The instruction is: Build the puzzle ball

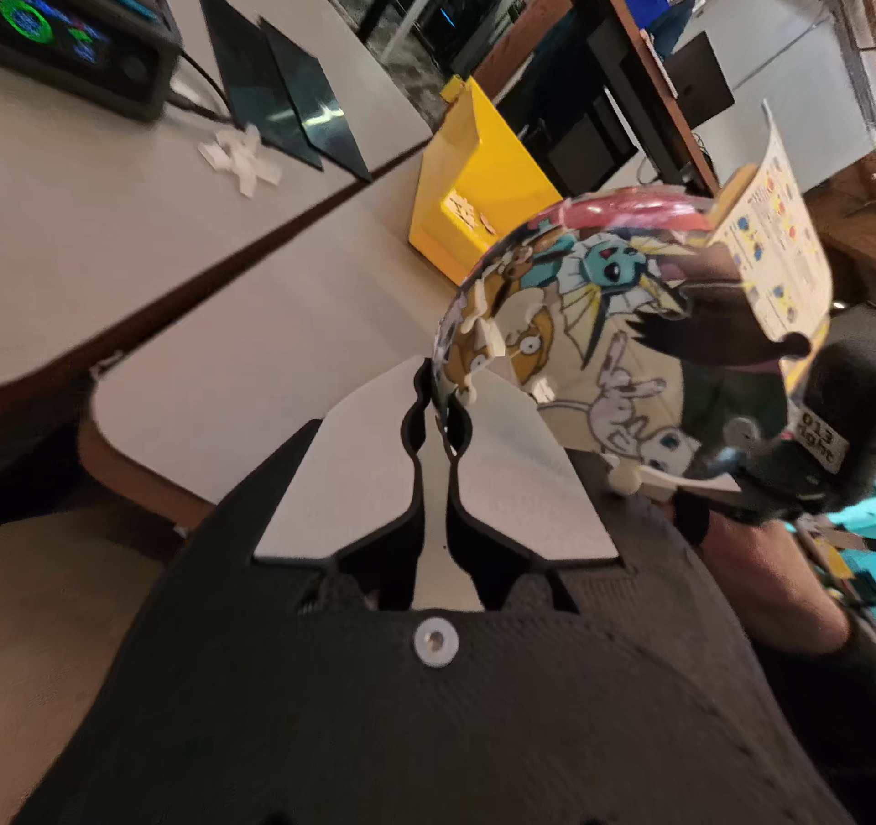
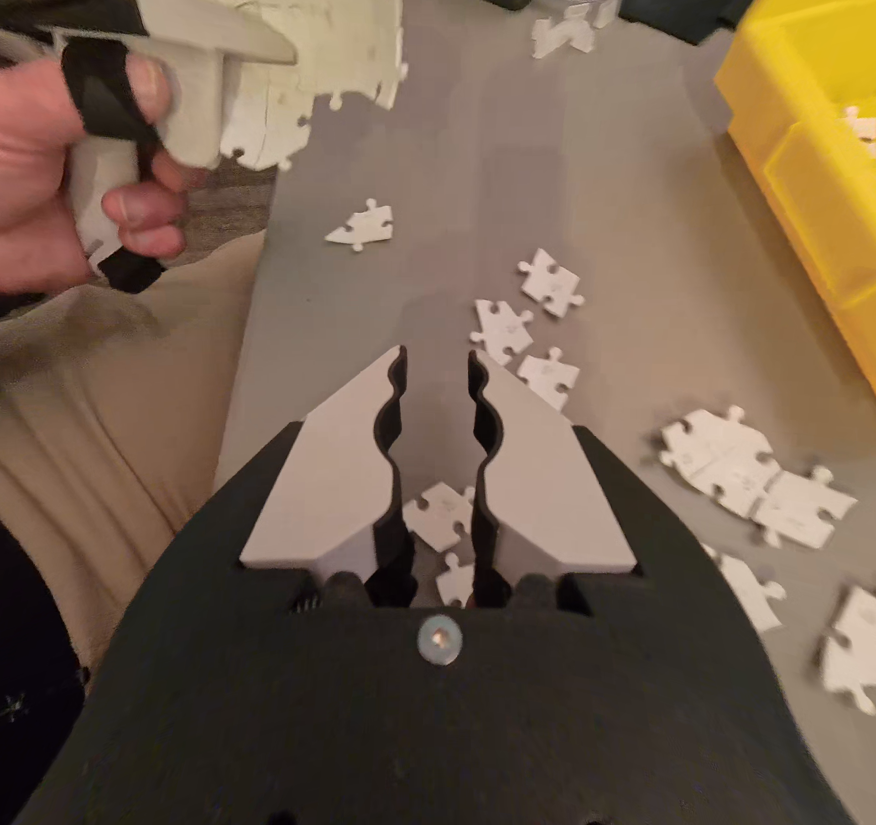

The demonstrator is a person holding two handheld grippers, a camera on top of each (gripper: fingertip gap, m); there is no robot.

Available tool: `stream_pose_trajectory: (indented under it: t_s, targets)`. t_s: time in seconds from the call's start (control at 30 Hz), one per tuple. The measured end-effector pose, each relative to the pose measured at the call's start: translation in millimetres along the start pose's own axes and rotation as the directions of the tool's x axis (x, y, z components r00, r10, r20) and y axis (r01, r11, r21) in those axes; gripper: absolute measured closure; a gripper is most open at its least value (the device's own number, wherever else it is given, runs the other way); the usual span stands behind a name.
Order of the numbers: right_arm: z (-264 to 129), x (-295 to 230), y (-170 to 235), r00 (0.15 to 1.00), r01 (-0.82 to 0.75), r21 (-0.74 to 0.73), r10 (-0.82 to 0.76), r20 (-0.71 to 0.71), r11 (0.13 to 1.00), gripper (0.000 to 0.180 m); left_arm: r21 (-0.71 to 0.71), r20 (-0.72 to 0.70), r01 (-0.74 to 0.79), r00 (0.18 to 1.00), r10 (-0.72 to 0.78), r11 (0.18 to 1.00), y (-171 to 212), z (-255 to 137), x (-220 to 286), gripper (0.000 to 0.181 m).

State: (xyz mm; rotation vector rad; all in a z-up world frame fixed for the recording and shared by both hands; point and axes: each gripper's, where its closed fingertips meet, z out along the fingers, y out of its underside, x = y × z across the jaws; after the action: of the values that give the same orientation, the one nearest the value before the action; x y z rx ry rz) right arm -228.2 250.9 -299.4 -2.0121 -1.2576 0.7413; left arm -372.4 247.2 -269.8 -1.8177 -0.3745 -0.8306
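Observation:
The partly built puzzle ball (image 1: 606, 328) is a curved shell printed with cartoon creatures and a red top. My left gripper (image 1: 438, 375) is shut on its left edge and holds it up above the table. The right wrist view shows the ball's white inner side (image 2: 322, 20) at the top left, with the left gripper (image 2: 189, 43) and a hand (image 2: 71, 162) around it. My right gripper (image 2: 436, 356) is open and empty above the grey table (image 2: 355, 304). Loose white pieces lie face down there: one (image 2: 438, 513) under the fingers, others (image 2: 502, 330) to the right, and a joined cluster (image 2: 739, 480).
A yellow bin (image 2: 806, 115) with pieces stands at the right; it also shows in the left wrist view (image 1: 479, 176). A black device with a screen (image 1: 71, 34), dark panels (image 1: 284, 91) and a small pile of white pieces (image 1: 241, 162) sit at the back. A printed sheet (image 1: 777, 233) stands behind the ball. Tip to tip, the grippers are about 15 cm apart.

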Motion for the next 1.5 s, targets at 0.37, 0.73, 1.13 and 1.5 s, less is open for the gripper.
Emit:
stream_pose_trajectory:
  t_s: [0.37,0.73,1.13,1.5]
  targets:
    - [100.5,-51.1,-22.2,0.985,0.144,-0.109,-0.131,0.115,0.984,0.129,0.086,0.132,-0.039,0.991,0.028,0.996,-9.5,-13.9,-34.1,0.177]
    - [111.2,-47.0,-28.8,0.985,0.171,-0.120,-0.169,0.027,0.978,0.153,0.077,0.098,-0.015,0.995,0.007,0.997,-10.6,-16.2,-38.6,0.177]
    - [53.1,-47.2,2.3,0.926,0.350,-0.068,-0.335,0.176,0.934,0.153,-0.324,-0.027,-0.022,1.000,0.014,0.946,51.7,21.8,-11.1,0.177]
    - [61.1,-51.9,4.7,0.848,0.516,-0.058,-0.500,0.175,0.855,0.154,-0.420,-0.039,-0.076,0.997,0.066,0.904,79.0,33.9,1.5,0.175]
